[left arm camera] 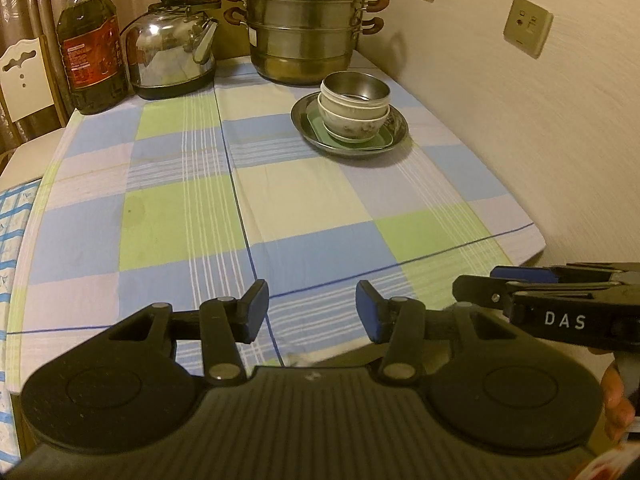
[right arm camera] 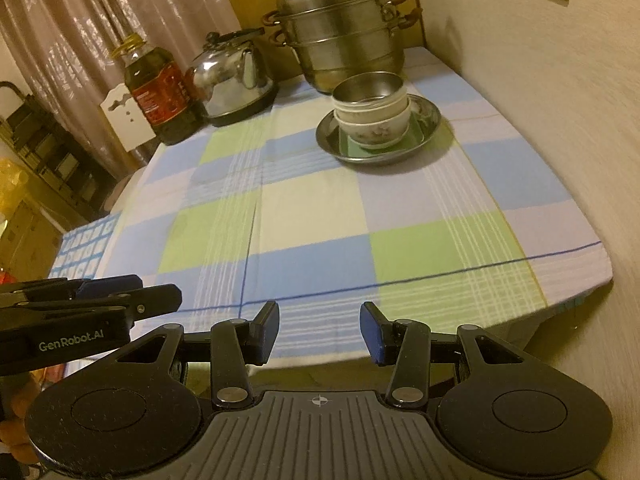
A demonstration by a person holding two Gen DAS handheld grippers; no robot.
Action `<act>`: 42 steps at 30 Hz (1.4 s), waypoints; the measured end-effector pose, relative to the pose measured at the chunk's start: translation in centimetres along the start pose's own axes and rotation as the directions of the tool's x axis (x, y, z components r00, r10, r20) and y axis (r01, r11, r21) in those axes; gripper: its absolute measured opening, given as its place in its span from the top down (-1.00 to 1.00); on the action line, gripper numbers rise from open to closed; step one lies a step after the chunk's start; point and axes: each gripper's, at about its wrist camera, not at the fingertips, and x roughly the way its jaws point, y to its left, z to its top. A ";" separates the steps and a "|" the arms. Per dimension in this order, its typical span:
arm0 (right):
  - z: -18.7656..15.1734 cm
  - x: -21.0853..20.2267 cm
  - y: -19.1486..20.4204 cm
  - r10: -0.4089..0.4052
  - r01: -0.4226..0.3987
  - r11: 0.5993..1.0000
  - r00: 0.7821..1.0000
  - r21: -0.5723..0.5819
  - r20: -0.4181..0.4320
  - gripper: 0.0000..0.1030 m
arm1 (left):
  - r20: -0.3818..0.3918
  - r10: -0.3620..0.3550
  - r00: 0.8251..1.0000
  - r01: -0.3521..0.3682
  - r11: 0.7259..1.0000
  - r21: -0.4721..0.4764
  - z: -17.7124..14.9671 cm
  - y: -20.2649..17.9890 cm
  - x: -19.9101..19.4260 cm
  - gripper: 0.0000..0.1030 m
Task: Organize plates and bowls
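Dishes sit stacked far across the surface point(left arm camera: 304, 200): bowls point(left arm camera: 354, 110) nested on a metal plate point(left arm camera: 396, 130). Both the left hand-held gripper point(left arm camera: 312, 310) and right hand-held gripper point(right arm camera: 320, 330) gape empty; pinch only the top bowl's rim, lifting straight up.

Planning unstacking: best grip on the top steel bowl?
Take the steel bowl by its near rim, one finger inside, one outside, coming from above and the front. It nests in the ceramic bowls, so only the rim stands exposed. Both claws are empty.
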 end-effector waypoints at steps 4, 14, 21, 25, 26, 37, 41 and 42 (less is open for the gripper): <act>-0.6 -0.2 0.8 0.000 0.000 1.000 1.000 -0.016 0.004 0.12 | 0.002 -0.003 1.000 0.003 1.000 -0.003 -0.7 0.1 -0.5 0.12; -1.2 -0.6 1.8 0.000 0.000 0.999 1.000 -0.038 0.010 0.12 | 0.013 -0.005 1.000 0.005 1.000 -0.009 -1.4 0.3 -1.2 0.12; -1.3 -0.3 2.3 0.005 -0.006 0.998 1.000 -0.055 -0.002 0.12 | 0.011 -0.005 1.000 0.005 1.000 -0.022 -1.7 0.7 -1.3 0.12; -1.2 -0.1 2.5 0.006 -0.006 0.998 1.000 -0.061 -0.006 0.12 | 0.011 -0.005 1.000 0.006 1.000 -0.024 -1.7 0.7 -1.3 0.12; -1.2 0.0 2.5 0.006 -0.007 0.998 1.000 -0.063 -0.006 0.12 | 0.012 -0.006 1.000 0.006 1.000 -0.024 -1.7 0.7 -1.3 0.12; -1.0 0.1 2.4 0.005 -0.005 0.998 1.000 -0.061 -0.005 0.12 | 0.009 -0.009 1.000 0.009 1.000 -0.019 -1.4 0.7 -0.9 0.12; -0.9 0.2 2.3 0.005 -0.005 0.998 1.000 -0.059 -0.006 0.12 | 0.008 -0.009 1.000 0.009 1.000 -0.018 -1.3 0.8 -0.8 0.12; -0.9 0.2 2.3 0.005 -0.005 0.998 1.000 -0.059 -0.005 0.12 | 0.009 -0.009 1.000 0.010 1.000 -0.018 -1.3 0.8 -0.8 0.12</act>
